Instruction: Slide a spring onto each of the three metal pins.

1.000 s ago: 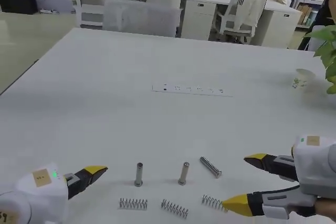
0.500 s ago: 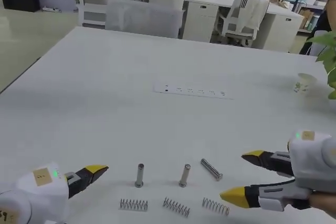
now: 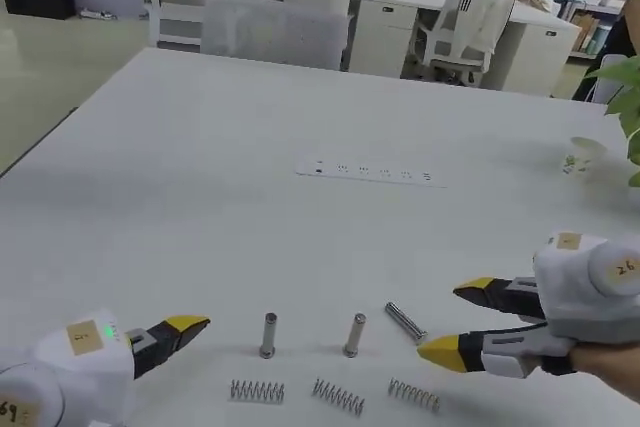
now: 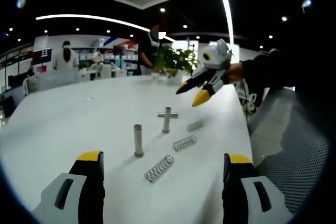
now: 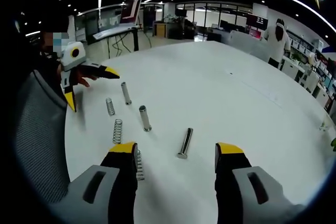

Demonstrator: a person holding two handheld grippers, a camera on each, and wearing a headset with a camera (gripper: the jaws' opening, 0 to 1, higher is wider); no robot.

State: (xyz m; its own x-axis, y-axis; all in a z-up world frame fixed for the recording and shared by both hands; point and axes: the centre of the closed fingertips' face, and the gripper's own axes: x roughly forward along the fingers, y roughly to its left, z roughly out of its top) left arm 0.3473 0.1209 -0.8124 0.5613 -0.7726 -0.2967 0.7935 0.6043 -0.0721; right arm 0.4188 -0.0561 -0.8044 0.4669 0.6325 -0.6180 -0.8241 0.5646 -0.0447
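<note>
Two metal pins stand upright on the white table (image 3: 300, 247), one on the left (image 3: 268, 334) and one in the middle (image 3: 356, 333); a third pin (image 3: 404, 321) lies flat to their right. Three springs (image 3: 257, 389) (image 3: 336, 397) (image 3: 413, 396) lie loose in a row in front of them. My right gripper (image 3: 455, 322) hovers open just right of the lying pin (image 5: 184, 142), which points between its jaws. My left gripper (image 3: 180, 329) is open at the lower left, apart from the pins, facing the left pin (image 4: 138, 140) and the nearest spring (image 4: 159, 168).
A flush power strip (image 3: 363, 171) sits in the table's middle. A small cup (image 3: 580, 155) and plant leaves (image 3: 625, 97) are at the far right edge. Chairs (image 3: 270, 32) and desks stand beyond the far edge.
My right gripper has moved away from the right spring, up and toward the lying pin. The left gripper has stayed put. Pins and springs have not moved.
</note>
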